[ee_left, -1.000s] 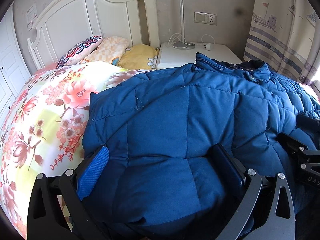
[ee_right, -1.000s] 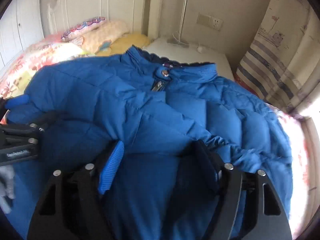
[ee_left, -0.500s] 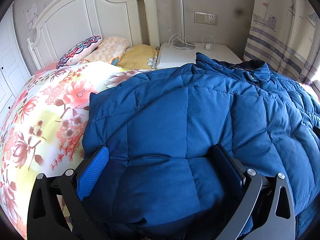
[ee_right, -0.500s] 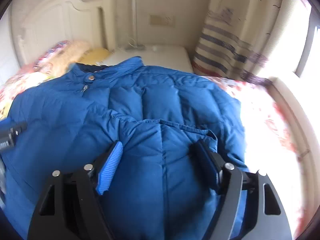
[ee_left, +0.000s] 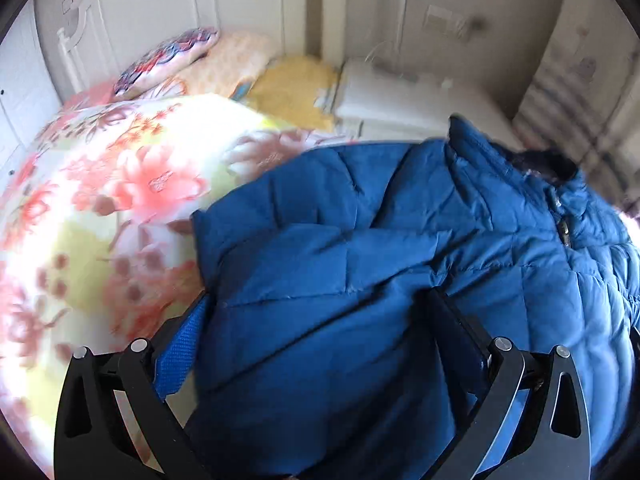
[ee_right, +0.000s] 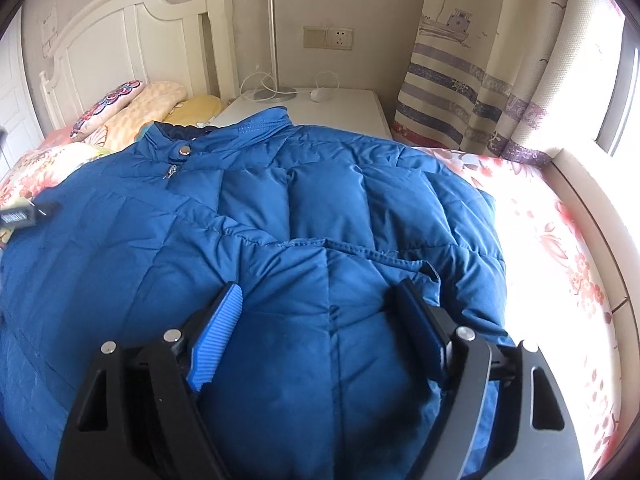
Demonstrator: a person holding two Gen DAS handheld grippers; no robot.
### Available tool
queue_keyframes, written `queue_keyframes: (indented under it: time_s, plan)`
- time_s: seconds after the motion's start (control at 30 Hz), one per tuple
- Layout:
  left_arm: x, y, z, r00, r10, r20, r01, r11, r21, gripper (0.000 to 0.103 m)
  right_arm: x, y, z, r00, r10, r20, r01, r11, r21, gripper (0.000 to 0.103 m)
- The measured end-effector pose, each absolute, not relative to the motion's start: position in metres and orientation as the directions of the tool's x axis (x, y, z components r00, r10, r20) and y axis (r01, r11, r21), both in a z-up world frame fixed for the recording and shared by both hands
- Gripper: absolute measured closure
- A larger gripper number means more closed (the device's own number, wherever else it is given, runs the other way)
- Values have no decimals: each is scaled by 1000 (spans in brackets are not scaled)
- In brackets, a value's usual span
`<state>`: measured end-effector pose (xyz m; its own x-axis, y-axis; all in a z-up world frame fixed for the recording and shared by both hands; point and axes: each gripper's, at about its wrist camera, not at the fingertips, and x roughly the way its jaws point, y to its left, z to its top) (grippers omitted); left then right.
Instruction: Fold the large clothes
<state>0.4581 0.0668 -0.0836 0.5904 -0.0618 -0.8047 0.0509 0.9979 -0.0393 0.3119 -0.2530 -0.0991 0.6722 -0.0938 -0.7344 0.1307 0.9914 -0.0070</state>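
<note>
Jacket (ee_right: 312, 208), a blue quilted one, fills the middle and lower part of both views, spread over a bed covered by a floral quilt (ee_left: 120, 208). In the right wrist view its collar, with a metal snap (ee_right: 184, 152) and a zipper pull just below it, lies toward the upper left, close to the pillows (ee_right: 132, 112) at the white headboard (ee_right: 120, 40). A folded section of the jacket lies on top of the body at the lower centre, its seamed edge running across the middle of the frame. The right gripper (ee_right: 320, 320) sits at the bottom of that view with its jaws wide apart and just having opened further; the folded blue fabric bulges up between the blue ribbed pad on the left and the dark pad on the right, and the pads do not visibly pinch it. A small part of the left gripper (ee_right: 24, 214) shows at the left edge. In the left wrist view, which is blurred, the left gripper (ee_left: 316, 320) occupies the bottom of the frame with jaws spread wide around a thick bunch of jacket; whether the pads press on it or merely flank it I cannot tell. A white nightstand (ee_right: 344, 108) stands at upper centre beside the headboard, carrying a lamp base (ee_right: 276, 94) and a white cable. A striped curtain (ee_right: 460, 92) hangs at the upper right.
</note>
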Motion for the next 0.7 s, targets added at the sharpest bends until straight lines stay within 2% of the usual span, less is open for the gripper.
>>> queue_keyframes:
  time_s: [0.17,0.23,0.33,0.43,0.53,0.6,0.63,0.7]
  plan:
    - [435,66,-62,593,18,-805,-7,1000,17,4,308,-253,-92,651,-46,-757,95,995,21,19]
    - [391,61,-37,650,-26,-760,45,999,4,4,287,-251,-74,646,-37,-763,103,994,38,20]
    - [321,46,-21,664,-115,-739,182,983,10,4,234,-227,-46,707,11,-707,18,999,34,18]
    - [267,25,-39,603,-163,-781,304,952,35,4,202,-190,-62,632,78,-771,-117,993,4,14]
    - [255,13,-83,511,-88,-855,333,937,103,4,198,-171,-106,514,13,-858,-177,980,-91,12]
    - [253,29,-92,511,-157,-845,323,946,19,4,191,-182,-112,537,53,-842,-155,987,-37,9]
    - [251,34,-91,509,-148,-848,310,951,20,4,186,-187,-110,524,53,-850,-138,990,-23,9]
    - [238,49,-80,527,-90,-845,248,967,51,4,169,-193,-100,525,-21,-851,-94,992,-83,9]
